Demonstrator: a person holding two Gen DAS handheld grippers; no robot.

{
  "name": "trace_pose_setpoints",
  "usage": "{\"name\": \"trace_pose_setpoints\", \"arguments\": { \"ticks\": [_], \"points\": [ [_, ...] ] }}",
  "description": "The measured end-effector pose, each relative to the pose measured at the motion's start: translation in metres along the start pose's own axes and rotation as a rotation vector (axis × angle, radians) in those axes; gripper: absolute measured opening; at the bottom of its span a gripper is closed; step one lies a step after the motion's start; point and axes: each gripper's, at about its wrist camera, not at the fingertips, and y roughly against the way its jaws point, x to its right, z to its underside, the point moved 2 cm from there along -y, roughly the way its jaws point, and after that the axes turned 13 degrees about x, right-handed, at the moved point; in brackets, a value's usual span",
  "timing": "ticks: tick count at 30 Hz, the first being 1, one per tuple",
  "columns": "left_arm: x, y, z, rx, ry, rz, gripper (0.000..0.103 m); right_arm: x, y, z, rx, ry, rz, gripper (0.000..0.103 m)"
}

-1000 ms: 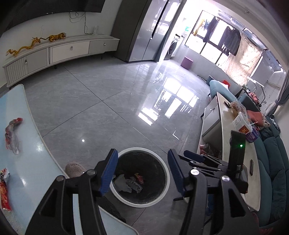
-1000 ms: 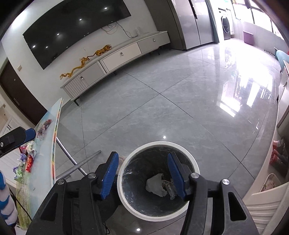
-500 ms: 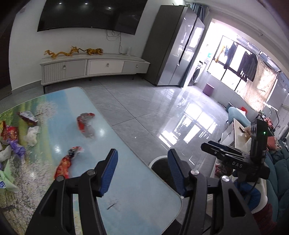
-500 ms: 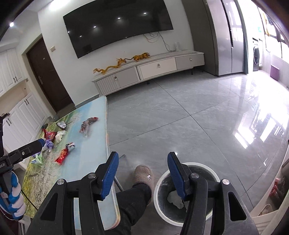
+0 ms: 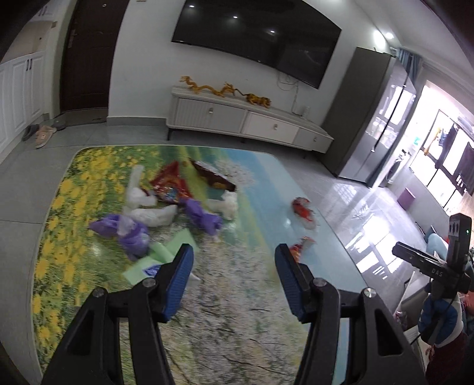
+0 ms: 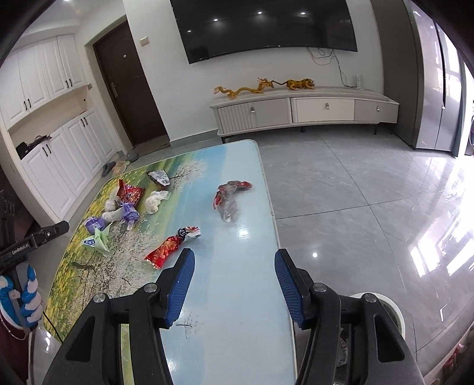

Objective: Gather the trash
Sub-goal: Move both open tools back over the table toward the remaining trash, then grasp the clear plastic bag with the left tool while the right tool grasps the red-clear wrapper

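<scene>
Trash lies scattered on a table (image 5: 237,311) (image 6: 237,325) printed with a landscape. In the left wrist view I see purple bags (image 5: 130,231), white crumpled bags (image 5: 151,214), a green wrapper (image 5: 166,251) and red wrappers (image 5: 170,183) (image 5: 302,208). In the right wrist view a long red wrapper (image 6: 171,245) lies just ahead of the fingers and a clear-and-red bag (image 6: 228,198) lies farther on. My left gripper (image 5: 234,272) hangs open above the table, with nothing between its fingers. My right gripper (image 6: 234,275) is open and empty too. A white-rimmed trash bin (image 6: 391,311) peeks out at lower right.
A white TV cabinet (image 6: 302,109) with golden dragon figures stands against the far wall under a large TV (image 6: 266,26). A grey tall cabinet (image 5: 367,118) stands at the right. Glossy tiled floor (image 6: 355,192) lies right of the table. The other gripper (image 5: 438,266) shows at right.
Both grippers have swung away from the trash bin on the floor and now face the table with the trash. Their openings look the same and both stay empty.
</scene>
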Motion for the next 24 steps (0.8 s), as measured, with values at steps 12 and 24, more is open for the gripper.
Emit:
{"name": "trace_pose_setpoints", "arguments": {
  "ticks": [12,24],
  "points": [
    [-0.102,-0.109,-0.048,-0.166,0.071,-0.148,0.055,-0.01,-0.116,-0.028,-0.087,0.024,-0.048,0.055],
    [-0.135,-0.186,-0.031,-0.33,0.134,-0.209,0.039,-0.004,-0.215,-0.025,-0.198,0.023,-0.061,0.048]
  ]
}}
